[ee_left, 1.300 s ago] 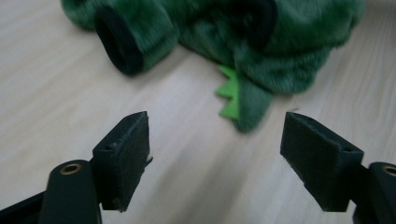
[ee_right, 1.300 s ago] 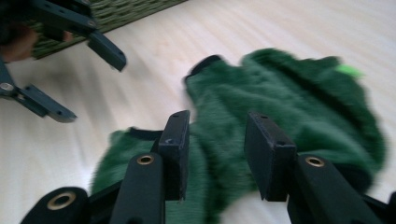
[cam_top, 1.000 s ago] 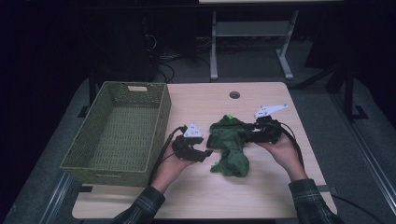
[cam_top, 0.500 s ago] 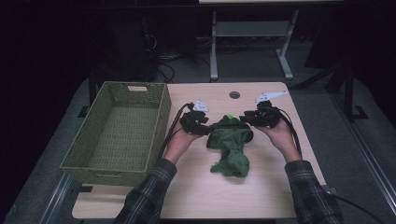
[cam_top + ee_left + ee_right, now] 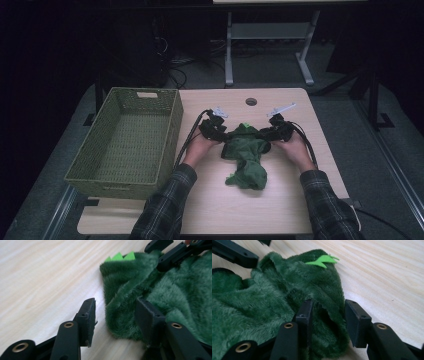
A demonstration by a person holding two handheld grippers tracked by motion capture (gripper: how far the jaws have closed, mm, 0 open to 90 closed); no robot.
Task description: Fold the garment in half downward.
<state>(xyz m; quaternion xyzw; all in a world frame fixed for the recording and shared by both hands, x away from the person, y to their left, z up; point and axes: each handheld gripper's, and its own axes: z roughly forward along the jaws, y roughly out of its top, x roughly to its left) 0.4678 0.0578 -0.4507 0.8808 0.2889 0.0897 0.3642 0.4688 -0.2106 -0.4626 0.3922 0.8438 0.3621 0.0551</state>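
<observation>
Both tongs, left (image 5: 113, 315) and right (image 5: 327, 320), stood open astride the green plush garment's (image 5: 246, 155) far edge; gripping remained, basket (image 5: 125, 137) empty.

The plush garment (image 5: 246, 156) lies on the table (image 5: 280, 210), right of the basket (image 5: 129, 140), between both claws.

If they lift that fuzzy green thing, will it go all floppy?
Probably floppy: the fuzzy green cloth lies crumpled in soft folds on the table. It looks light, being thin plush. Its fur should grip well between the left gripper and the right gripper, whose open jaws straddle its edges.
</observation>
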